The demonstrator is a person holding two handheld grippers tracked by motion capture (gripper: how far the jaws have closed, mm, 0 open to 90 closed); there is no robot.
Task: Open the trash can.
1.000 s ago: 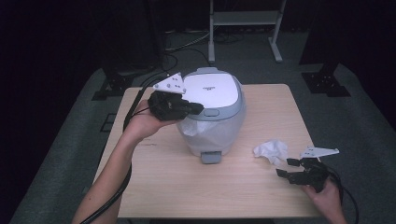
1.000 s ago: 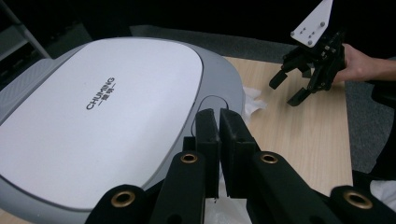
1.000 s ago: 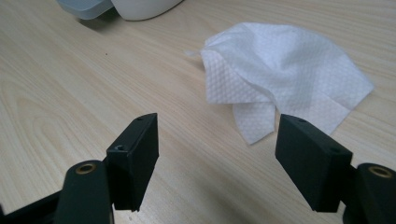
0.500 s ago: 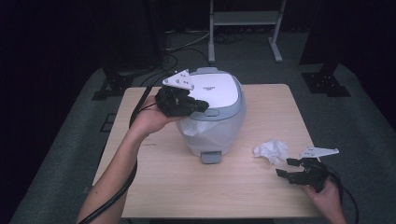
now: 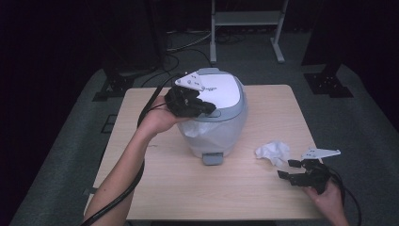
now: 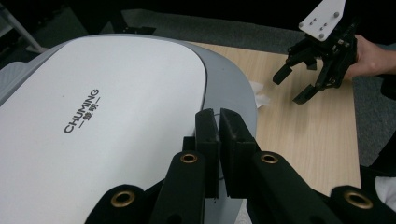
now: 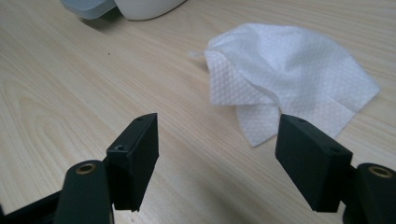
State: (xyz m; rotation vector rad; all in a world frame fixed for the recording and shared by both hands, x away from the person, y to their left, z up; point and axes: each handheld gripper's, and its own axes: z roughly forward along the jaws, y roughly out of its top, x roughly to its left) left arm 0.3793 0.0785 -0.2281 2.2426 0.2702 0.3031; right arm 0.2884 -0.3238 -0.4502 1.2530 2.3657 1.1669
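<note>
Two grippers: your left gripper (image 6: pixel 219 122) pressed together over cooker (image 5: pixel 221 101) lid; contact unclear. Right gripper (image 7: pixel 217 154) spread near tissue (image 7: pixel 289 79). Cooker base cut off there.

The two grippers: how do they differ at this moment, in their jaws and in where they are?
The left gripper has its jaws shut with nothing between them, while the right gripper has its jaws wide apart. The left gripper is raised over the white lid of the rice cooker; the right gripper is low over the wooden table, near the crumpled tissue, not touching it. Both are black, hand-held, and carry a grey plate.
</note>
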